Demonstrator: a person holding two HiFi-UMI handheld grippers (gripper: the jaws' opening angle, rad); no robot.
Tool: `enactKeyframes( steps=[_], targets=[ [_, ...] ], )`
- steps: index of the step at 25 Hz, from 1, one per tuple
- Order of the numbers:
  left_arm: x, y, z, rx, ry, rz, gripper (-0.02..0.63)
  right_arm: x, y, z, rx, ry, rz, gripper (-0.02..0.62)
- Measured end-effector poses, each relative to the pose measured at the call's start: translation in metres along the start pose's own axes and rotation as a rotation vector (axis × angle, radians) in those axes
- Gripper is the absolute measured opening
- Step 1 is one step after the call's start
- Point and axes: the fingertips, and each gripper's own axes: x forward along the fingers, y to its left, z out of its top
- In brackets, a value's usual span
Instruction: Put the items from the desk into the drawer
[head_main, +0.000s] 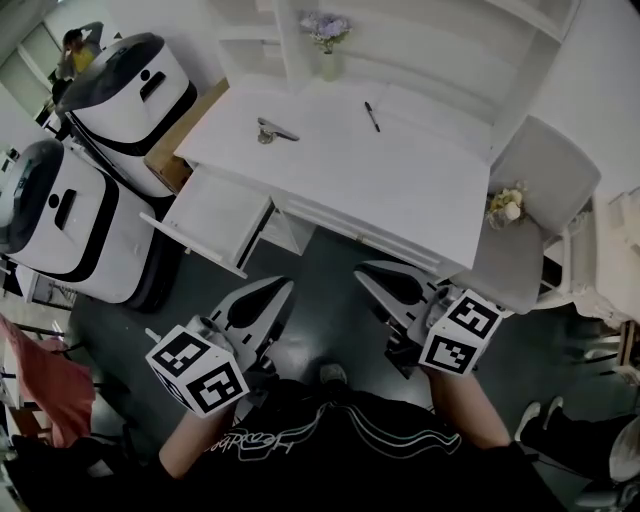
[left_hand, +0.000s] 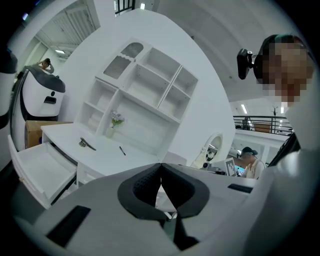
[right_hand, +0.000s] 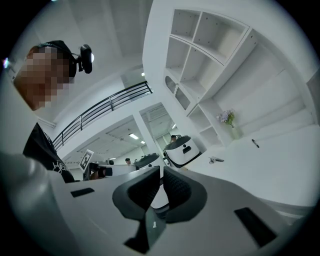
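Observation:
A black pen (head_main: 372, 116) and a small silver metal tool (head_main: 272, 131) lie on the white desk (head_main: 400, 180). The desk's left drawer (head_main: 213, 215) stands pulled open and looks empty. Both grippers hang low over the dark floor, well short of the desk. My left gripper (head_main: 284, 288) is shut with nothing in it, and so is my right gripper (head_main: 363, 268). The left gripper view shows the shut tips (left_hand: 160, 166) with the drawer (left_hand: 37, 167), tool (left_hand: 86, 144) and pen (left_hand: 122, 150) beyond. In the right gripper view the tips (right_hand: 161, 169) meet; the pen (right_hand: 255, 143) lies far off.
A vase of flowers (head_main: 328, 45) stands at the desk's back by the white shelf unit (left_hand: 145, 85). Two white-and-black machines (head_main: 130, 90) (head_main: 60, 220) and a cardboard box (head_main: 175, 150) stand left of the drawer. A grey chair (head_main: 540, 190) with a small bouquet (head_main: 505, 205) sits right.

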Motion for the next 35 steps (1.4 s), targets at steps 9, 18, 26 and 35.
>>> enactKeyframes(
  steps=[9,18,26,35],
  targets=[
    [0.060,0.031,0.023,0.022,0.013,-0.048,0.020,0.008,-0.064,0.031,-0.028,-0.041,-0.073,0.051],
    [0.153,0.102,0.079,0.021,0.036,-0.156,0.020,0.059,-0.156,0.080,-0.051,-0.059,-0.182,0.052],
    [0.246,0.183,0.127,-0.013,0.092,-0.218,0.020,0.123,-0.260,0.118,0.043,-0.058,-0.254,0.052],
    [0.309,0.249,0.141,-0.048,0.155,-0.238,0.020,0.162,-0.347,0.131,0.036,-0.029,-0.368,0.057]
  ],
)
